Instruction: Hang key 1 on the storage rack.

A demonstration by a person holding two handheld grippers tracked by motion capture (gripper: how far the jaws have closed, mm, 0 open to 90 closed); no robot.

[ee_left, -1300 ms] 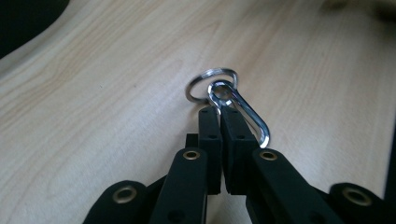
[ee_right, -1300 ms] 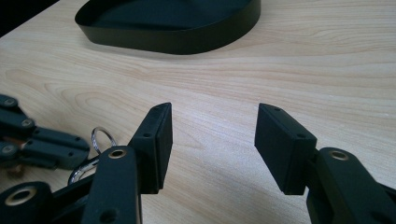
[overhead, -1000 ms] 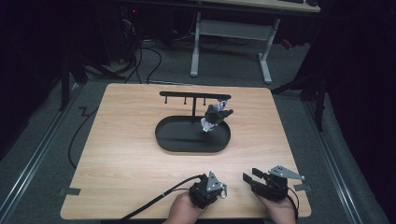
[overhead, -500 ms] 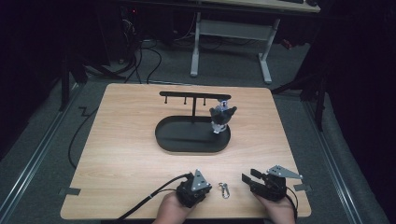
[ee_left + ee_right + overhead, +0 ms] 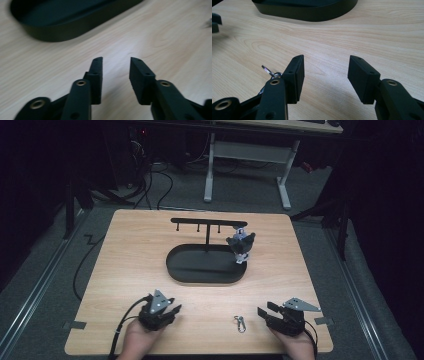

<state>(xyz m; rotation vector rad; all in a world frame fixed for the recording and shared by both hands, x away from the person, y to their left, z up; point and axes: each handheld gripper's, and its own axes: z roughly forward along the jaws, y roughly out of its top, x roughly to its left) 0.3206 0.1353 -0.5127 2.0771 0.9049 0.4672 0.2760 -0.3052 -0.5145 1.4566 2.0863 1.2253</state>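
The right tongs (image 5: 268, 313) stand open and empty on the near edge of the worktop (image 5: 125, 270). The metal clip (image 5: 240, 323) lies flat just beside them at nine o'clock, long axis running twelve to six. The left tongs (image 5: 168, 309), jaws just opened, nothing between them, sit farther off; the clip lies at their three o'clock.

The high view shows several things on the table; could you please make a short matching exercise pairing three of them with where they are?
Things:
1. metal clip
2. black oval tray
3. grey figure

Places:
A. hanging from the rack's right end, over the tray's right edge
B. on bare wood between the two grippers
C. in the middle of the table, under the rack

Pairs: 1-B, 2-C, 3-A
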